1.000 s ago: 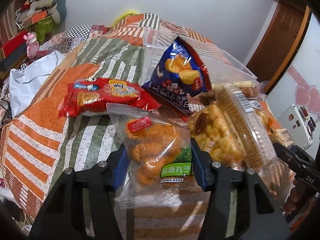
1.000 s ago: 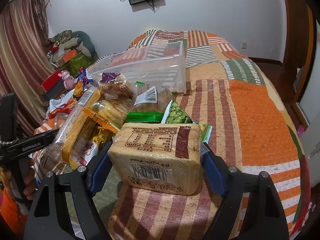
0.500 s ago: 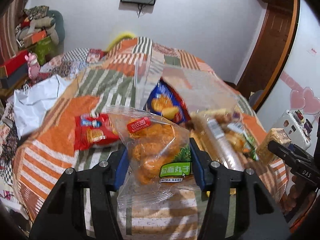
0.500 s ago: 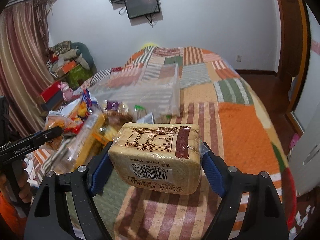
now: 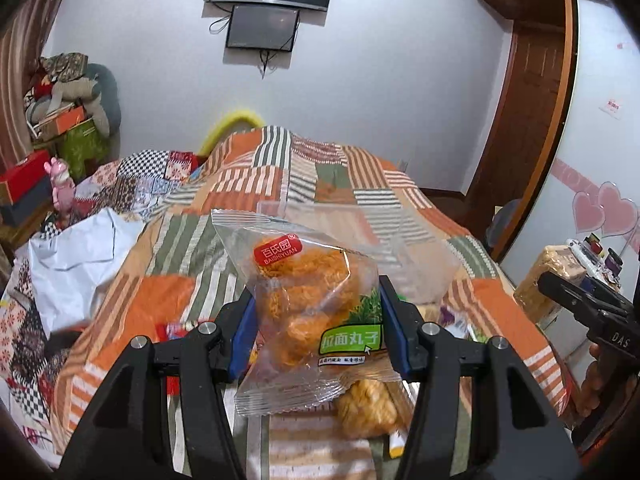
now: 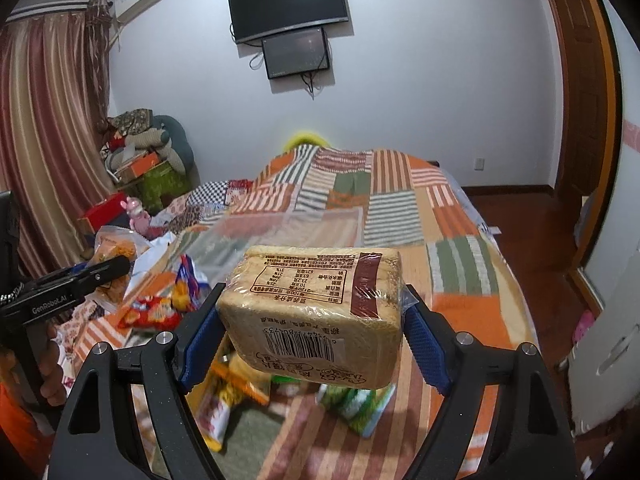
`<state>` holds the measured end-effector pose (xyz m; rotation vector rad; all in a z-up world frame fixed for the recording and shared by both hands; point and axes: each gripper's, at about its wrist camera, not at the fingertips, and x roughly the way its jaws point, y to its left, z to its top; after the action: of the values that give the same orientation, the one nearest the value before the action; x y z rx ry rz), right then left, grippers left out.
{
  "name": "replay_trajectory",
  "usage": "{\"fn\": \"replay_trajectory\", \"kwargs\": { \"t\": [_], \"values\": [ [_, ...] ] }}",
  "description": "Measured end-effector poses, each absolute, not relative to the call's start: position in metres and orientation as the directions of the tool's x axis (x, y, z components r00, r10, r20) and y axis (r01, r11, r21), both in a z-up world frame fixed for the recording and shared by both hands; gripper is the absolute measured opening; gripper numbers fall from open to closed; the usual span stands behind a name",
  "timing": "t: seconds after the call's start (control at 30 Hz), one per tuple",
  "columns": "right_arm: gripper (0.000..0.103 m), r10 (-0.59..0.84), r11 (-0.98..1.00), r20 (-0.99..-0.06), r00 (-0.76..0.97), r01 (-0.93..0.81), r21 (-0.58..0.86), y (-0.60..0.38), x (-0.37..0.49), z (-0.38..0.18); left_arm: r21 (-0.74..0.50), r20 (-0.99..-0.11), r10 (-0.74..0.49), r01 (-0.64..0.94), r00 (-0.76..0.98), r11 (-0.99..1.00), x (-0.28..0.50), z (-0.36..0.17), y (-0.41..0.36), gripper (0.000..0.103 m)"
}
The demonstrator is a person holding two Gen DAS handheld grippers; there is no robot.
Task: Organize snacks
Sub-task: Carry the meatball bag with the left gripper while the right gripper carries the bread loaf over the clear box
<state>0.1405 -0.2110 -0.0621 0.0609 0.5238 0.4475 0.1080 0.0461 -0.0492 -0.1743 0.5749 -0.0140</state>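
Both snacks up, clear box ahead

Left gripper (image 5: 316,336) jaws pinch the noodle-ball bag (image 5: 316,304) at frame centre; right gripper (image 6: 316,344) jaws clamp the bread pack (image 6: 316,312) wide: carry level to the clear box (image 6: 296,228) centre-frame beyond, release low.

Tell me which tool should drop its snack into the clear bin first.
Probably the left tool: its bag of noodle balls hangs directly before the clear bin. The right tool holds the wrapped brick further back.
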Motion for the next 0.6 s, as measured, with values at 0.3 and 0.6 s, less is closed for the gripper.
{"fn": "replay_trajectory", "kwargs": {
  "t": [0.3, 0.6],
  "values": [
    [0.08, 0.435, 0.898, -0.425, 0.794, -0.417, 0.14, -0.196, 0.16, -0.044, -0.141, -0.509, -0.057, -0.018, 0.859, 0.99, 0.137, -0.031, 0.042, 0.055],
    [0.08, 0.453, 0.889, -0.416, 0.789, -0.432, 0.149, -0.181, 0.185, -0.041, -0.102, -0.518, -0.035, -0.021, 0.855, 0.995, 0.168, -0.033, 0.042, 0.055]
  ]
}}
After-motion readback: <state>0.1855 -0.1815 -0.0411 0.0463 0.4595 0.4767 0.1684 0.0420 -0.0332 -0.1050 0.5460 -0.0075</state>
